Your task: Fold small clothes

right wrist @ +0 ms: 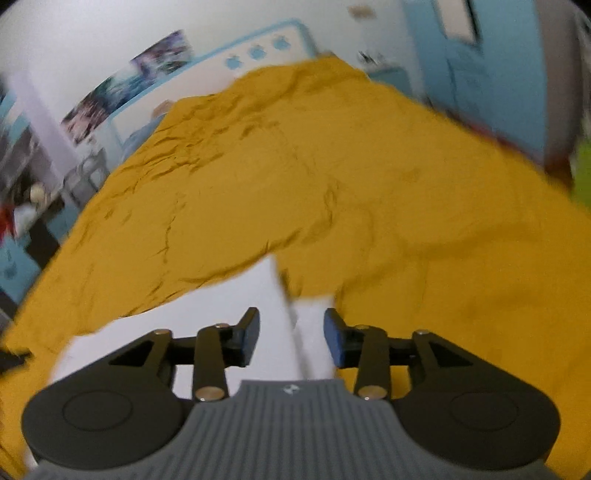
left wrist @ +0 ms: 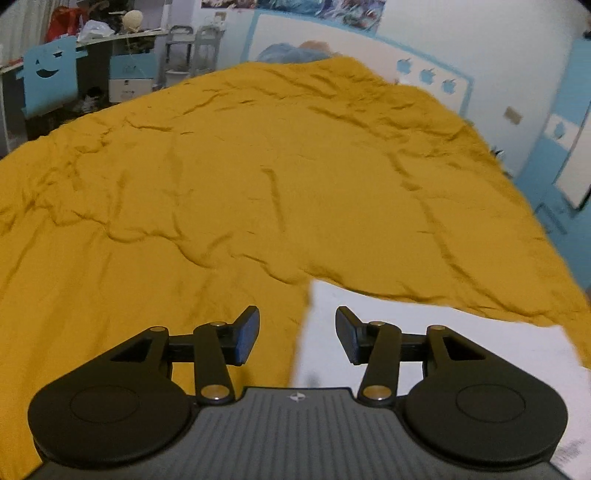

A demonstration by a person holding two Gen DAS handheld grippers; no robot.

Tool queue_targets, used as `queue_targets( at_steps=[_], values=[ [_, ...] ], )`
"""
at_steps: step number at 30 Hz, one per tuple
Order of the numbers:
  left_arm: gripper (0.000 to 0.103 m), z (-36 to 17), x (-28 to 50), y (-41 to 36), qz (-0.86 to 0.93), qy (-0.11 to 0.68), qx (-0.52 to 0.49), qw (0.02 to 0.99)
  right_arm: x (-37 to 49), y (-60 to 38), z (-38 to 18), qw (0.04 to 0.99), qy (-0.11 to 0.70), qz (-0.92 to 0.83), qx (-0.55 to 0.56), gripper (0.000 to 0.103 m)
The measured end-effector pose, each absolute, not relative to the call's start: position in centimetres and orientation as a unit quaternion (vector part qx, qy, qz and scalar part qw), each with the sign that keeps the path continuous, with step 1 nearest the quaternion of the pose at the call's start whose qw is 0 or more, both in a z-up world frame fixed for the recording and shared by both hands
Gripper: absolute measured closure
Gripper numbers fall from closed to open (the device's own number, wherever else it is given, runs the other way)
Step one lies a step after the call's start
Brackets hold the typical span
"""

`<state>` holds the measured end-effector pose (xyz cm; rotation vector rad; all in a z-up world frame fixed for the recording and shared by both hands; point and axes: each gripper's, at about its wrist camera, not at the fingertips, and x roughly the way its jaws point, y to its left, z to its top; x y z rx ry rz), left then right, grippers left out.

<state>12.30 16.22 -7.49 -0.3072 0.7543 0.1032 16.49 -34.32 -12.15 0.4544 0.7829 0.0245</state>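
A white garment lies flat on a mustard-yellow bedspread. In the left wrist view its left edge runs between my fingers. My left gripper is open and empty just above that edge. In the right wrist view the white garment lies below and left, with a fold or edge line running up between the fingers; the view is blurred. My right gripper is open and empty over the garment's right edge, with the bedspread beyond.
The bed fills both views. A blue chair and a cluttered desk stand at the far left. A blue-trimmed headboard and wall lie behind. A blue cabinet stands to the right.
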Motion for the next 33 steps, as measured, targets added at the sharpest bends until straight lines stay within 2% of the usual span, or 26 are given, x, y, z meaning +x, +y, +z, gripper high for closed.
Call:
queue_targets(
  at_steps=[2, 9, 17, 22, 25, 28, 31, 33],
  values=[
    [0.047, -7.0, 11.1, 15.3, 0.053, 0.357, -0.165, 0.918, 13.5, -34.1, -12.2, 0.894, 0.362, 0.007, 0.265, 0.053],
    [0.047, -7.4, 9.4, 10.6, 0.023, 0.361, -0.199, 0.911, 4.2, -33.0, -13.4, 0.872, 0.321, -0.032, 0.367, 0.05],
    [0.047, -9.4, 9.0, 8.4, -0.019, 0.387, -0.234, 0.892, -4.1, -33.5, -17.4, 0.815, 0.337, -0.032, 0.47, 0.043],
    [0.047, -9.5, 8.3, 7.4, -0.031, 0.388, -0.209, 0.897, -3.4, -31.7, -20.4, 0.791, 0.325, 0.015, 0.518, 0.043],
    [0.046, -9.3, 7.4, 7.0, -0.008, 0.377, -0.194, 0.905, -0.2, -30.2, -21.5, 0.793, 0.351, 0.041, 0.496, 0.042],
    [0.046, -9.4, 7.0, 6.6, -0.008, 0.38, -0.182, 0.907, 1.7, -29.2, -22.5, 0.792, 0.348, 0.034, 0.501, 0.031],
    [0.046, -9.6, 6.7, 6.2, -0.011, 0.383, -0.177, 0.906, 2.6, -29.2, -22.2, 0.785, 0.334, 0.027, 0.52, 0.031],
    [0.046, -9.7, 6.5, 5.7, -0.016, 0.385, -0.169, 0.907, 2.3, -29.3, -21.5, 0.79, 0.319, 0.025, 0.523, 0.038]
  ],
)
